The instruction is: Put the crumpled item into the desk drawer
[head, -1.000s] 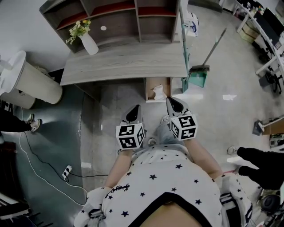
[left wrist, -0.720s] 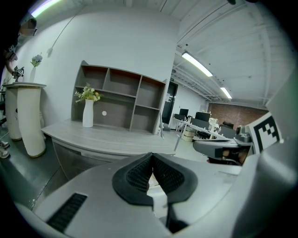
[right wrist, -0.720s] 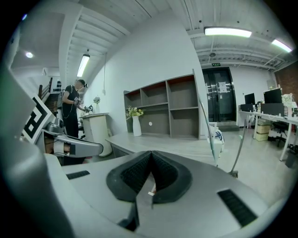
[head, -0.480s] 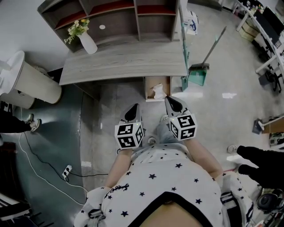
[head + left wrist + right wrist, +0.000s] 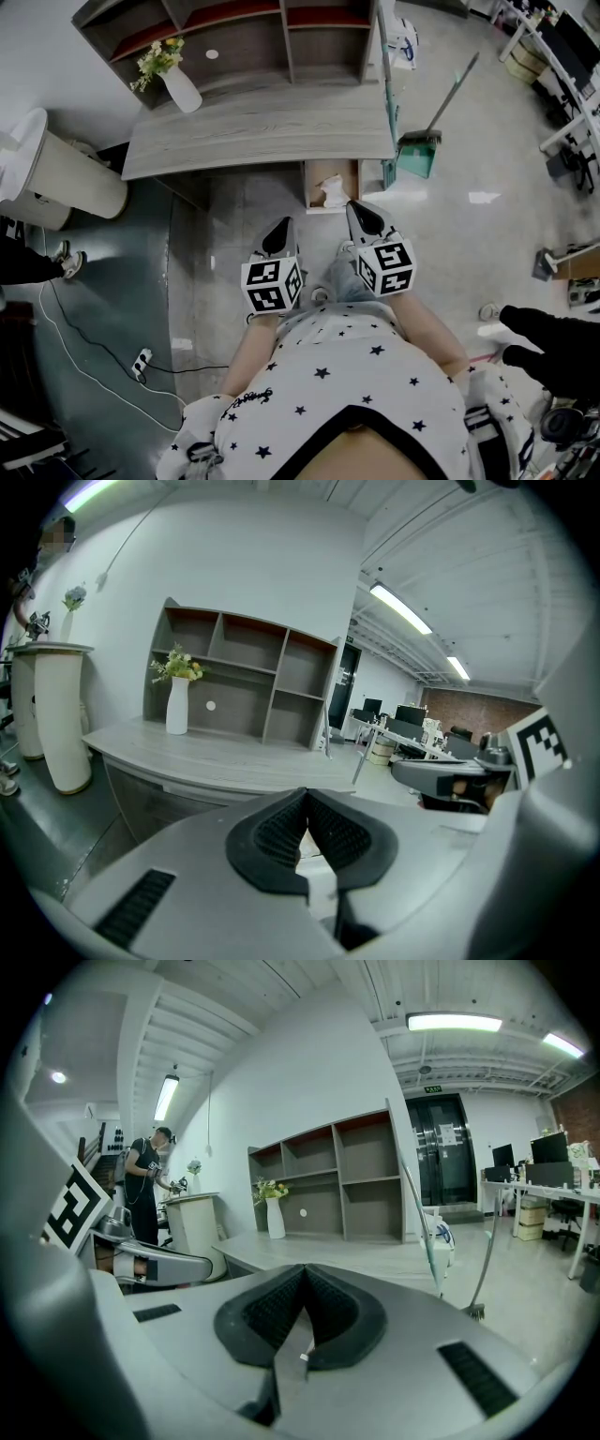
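Note:
A white crumpled item [image 5: 333, 193] lies in the open drawer [image 5: 313, 186] under the right end of the grey desk [image 5: 262, 136]. My right gripper [image 5: 357, 207] is shut and holds nothing; its tip is just short of the drawer's front edge, at its right corner. My left gripper [image 5: 280, 230] is shut too, empty, and hangs over the floor to the left of the drawer. In the left gripper view the jaws [image 5: 305, 795] meet with the desk beyond them. The right gripper view shows its jaws [image 5: 303, 1272] pressed together the same way.
A white vase with flowers [image 5: 178, 86] stands on the desk before a shelf unit [image 5: 234, 37]. A white cylinder stand [image 5: 61, 178] is at the left. A broom and green dustpan [image 5: 417, 155] lean right of the desk. A cable and power strip [image 5: 142, 364] lie on the floor.
Both grippers have edged slightly toward the desk, and the right tip is a little closer to the drawer. The jaws stay shut.

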